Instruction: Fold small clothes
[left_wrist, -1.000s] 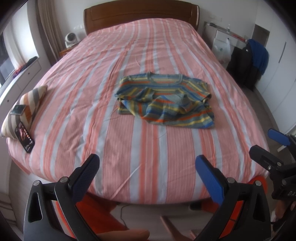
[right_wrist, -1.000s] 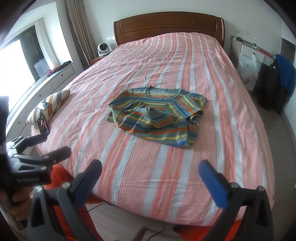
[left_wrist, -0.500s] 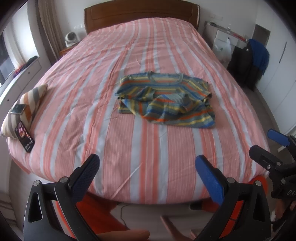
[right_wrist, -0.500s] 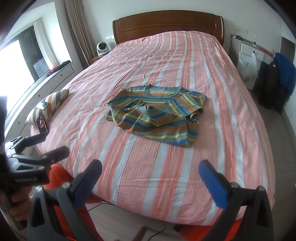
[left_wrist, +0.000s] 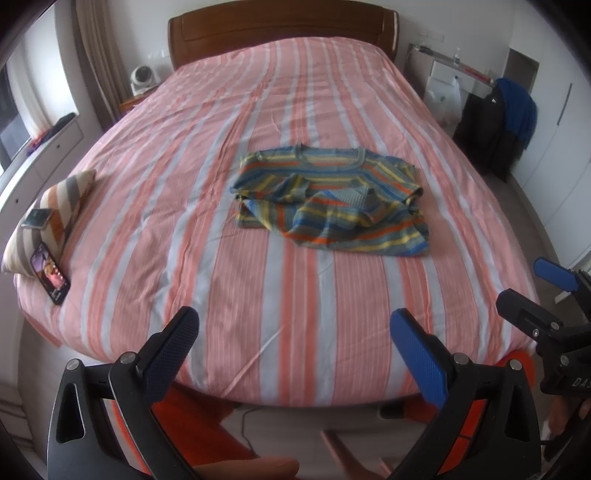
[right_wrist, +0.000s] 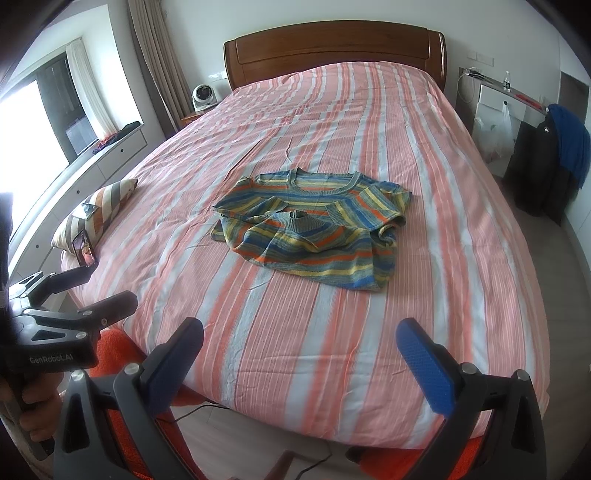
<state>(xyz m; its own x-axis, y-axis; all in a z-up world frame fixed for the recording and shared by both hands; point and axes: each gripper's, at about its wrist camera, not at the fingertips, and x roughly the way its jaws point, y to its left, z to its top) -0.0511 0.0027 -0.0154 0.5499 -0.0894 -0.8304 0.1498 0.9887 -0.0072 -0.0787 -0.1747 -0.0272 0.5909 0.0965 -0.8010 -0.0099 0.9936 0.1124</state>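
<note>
**Hovering at the foot of the bed, sweater not yet gripped**

Holding off at the near edge of the bed (left_wrist: 295, 332), both tools are empty. The left gripper (left_wrist: 293, 332) has its blue pads spread wide apart with nothing between them, and the right gripper (right_wrist: 299, 343) stands just as wide and just as empty. In the right wrist view, the left tool's black body shows at the lower left, where white lettering reads "GenRobot.AI". In the left wrist view, a partial marking, "DA", can be read on the other tool; the rest is cut off.

Farther in, near the middle of the striped cover, lies the striped sweater (right_wrist: 314, 229), well apart from both tools. It looks partly folded: sleeves drawn in over the body, neckline toward the headboard (right_wrist: 332, 44), hem toward the viewer and rather rumpled.

By my judgement, the step in hand is the approach for the next fold. That calls for reaching forward over the cover, pinching the hem corners, one per tool, and carrying them toward the neckline.

At the left edge, a striped cushion (left_wrist: 59, 206) bears a phone (left_wrist: 50, 273).
</note>
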